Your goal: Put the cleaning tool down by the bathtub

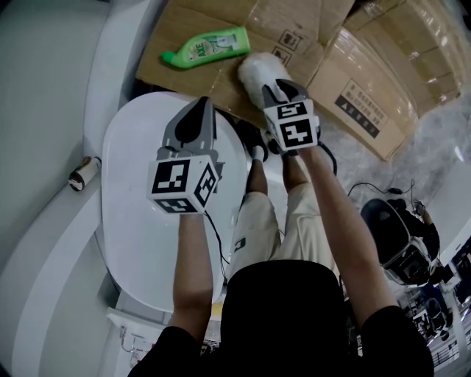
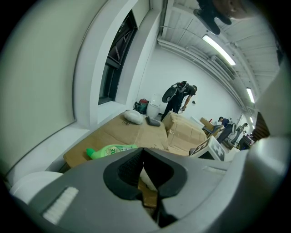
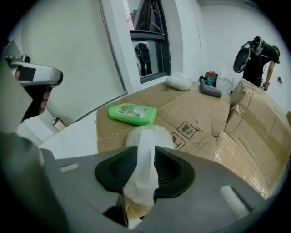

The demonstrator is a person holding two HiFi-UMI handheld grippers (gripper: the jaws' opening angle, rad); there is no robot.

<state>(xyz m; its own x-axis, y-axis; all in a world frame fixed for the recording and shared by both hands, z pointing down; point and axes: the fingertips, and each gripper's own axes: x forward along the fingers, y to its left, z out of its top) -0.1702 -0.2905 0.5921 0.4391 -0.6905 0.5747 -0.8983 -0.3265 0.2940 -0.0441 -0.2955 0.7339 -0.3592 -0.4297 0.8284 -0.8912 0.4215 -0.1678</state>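
The right hand-held gripper (image 1: 280, 92) is shut tight on the cleaning tool (image 1: 257, 70). In the right gripper view, a white strip of the tool sits squeezed between the two dark pads. The fluffy white part (image 3: 150, 134) sticks out past the tips of the hand-held gripper (image 3: 145, 150).

In the head view, the tool is up at 12 o'clock, over the flat brown cardboard (image 1: 294, 22) on the floor. I cannot tell if the fluffy part touches the cardboard.

A green bottle (image 1: 210, 46) lies on its side on the cardboard. It is just beside the tool, at about 10 o'clock from it.

The left hand-held gripper (image 1: 202, 107) holds nothing. In the left gripper view, its jaws come together at the tips (image 2: 143, 152). In the head view, it is over a white oval top (image 1: 140, 221), at 9 o'clock from the right one.

The bathtub (image 1: 103, 81) curves along the left side of the head view, from 11 o'clock down to 8 o'clock. A small roll (image 1: 83, 174) rests on its white rim at 9 o'clock.

In the right gripper view, another fluffy white thing (image 3: 178, 81) lies on the far end of the cardboard at 12 o'clock. A person (image 3: 254, 59) stands far off at 2 o'clock.
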